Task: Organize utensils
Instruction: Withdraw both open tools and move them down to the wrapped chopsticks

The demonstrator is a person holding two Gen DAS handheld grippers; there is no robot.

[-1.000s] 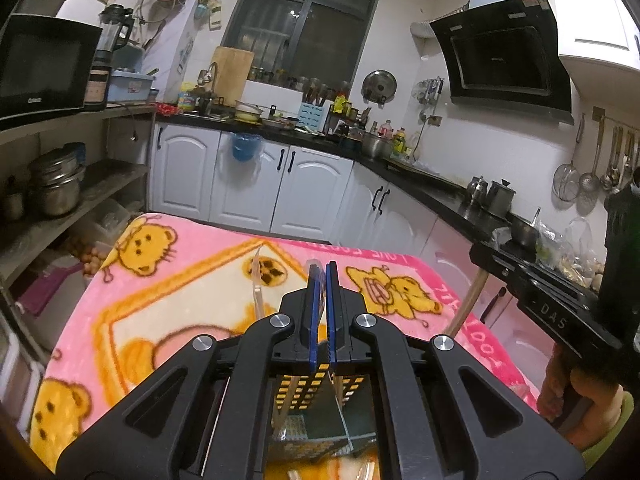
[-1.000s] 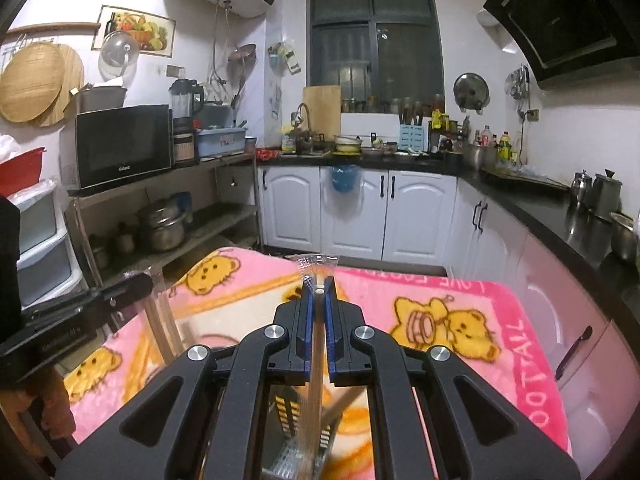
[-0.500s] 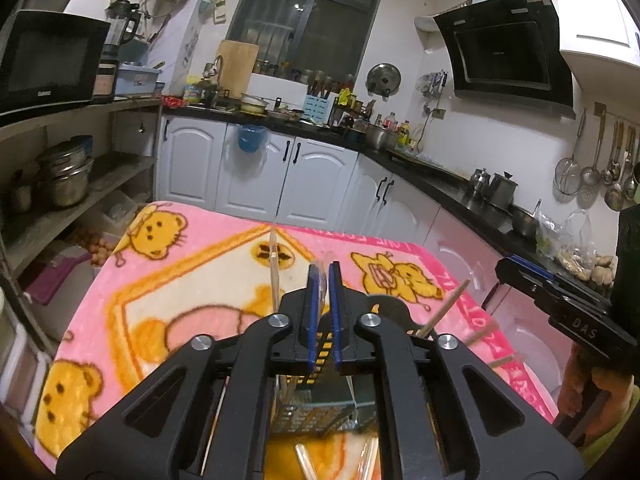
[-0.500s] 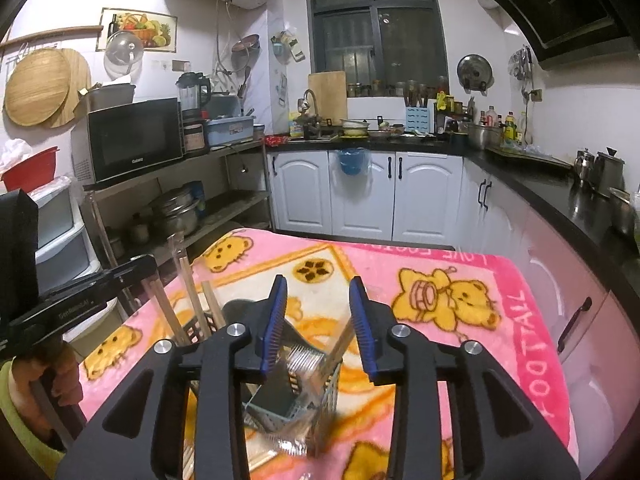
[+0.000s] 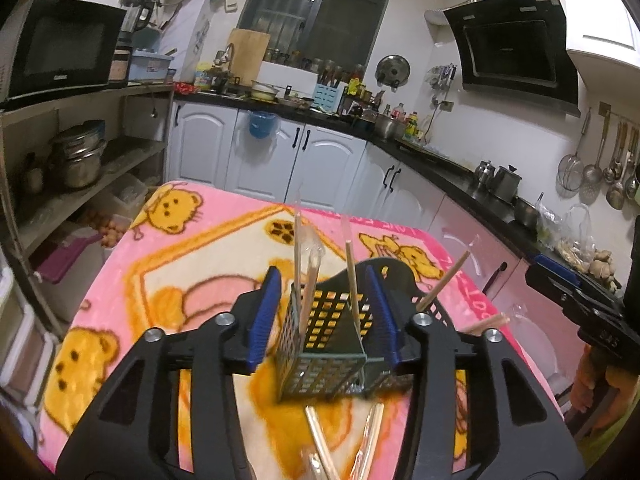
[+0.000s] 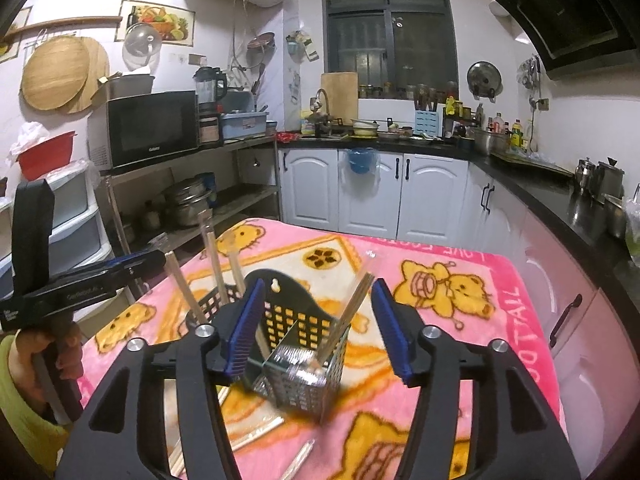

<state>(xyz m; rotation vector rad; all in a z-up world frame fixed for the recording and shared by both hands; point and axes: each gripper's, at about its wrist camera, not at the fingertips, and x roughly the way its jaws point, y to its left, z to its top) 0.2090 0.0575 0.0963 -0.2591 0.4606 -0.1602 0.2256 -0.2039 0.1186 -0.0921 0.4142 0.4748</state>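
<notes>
Both tongs, left gripper [image 5: 326, 316] and right gripper [image 6: 316, 326], have just been opening, released, leaving chopsticks [image 5: 352, 280] upright in the basket [image 5: 324, 344] at twelve o'clock.

Pink, yellow-bear-patterned blanket [image 5: 192, 248]; black perforated utensil basket [image 6: 288, 320]; blue tool pads [image 6: 244, 326].

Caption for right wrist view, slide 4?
Right gripper, jaws just opened, above black utensil caddy holding wrapped chopsticks.

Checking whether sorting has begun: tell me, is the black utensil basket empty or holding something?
Holding something. Several wrapped chopsticks stand tilted inside the basket; more lie loose on the blanket in front.
</notes>
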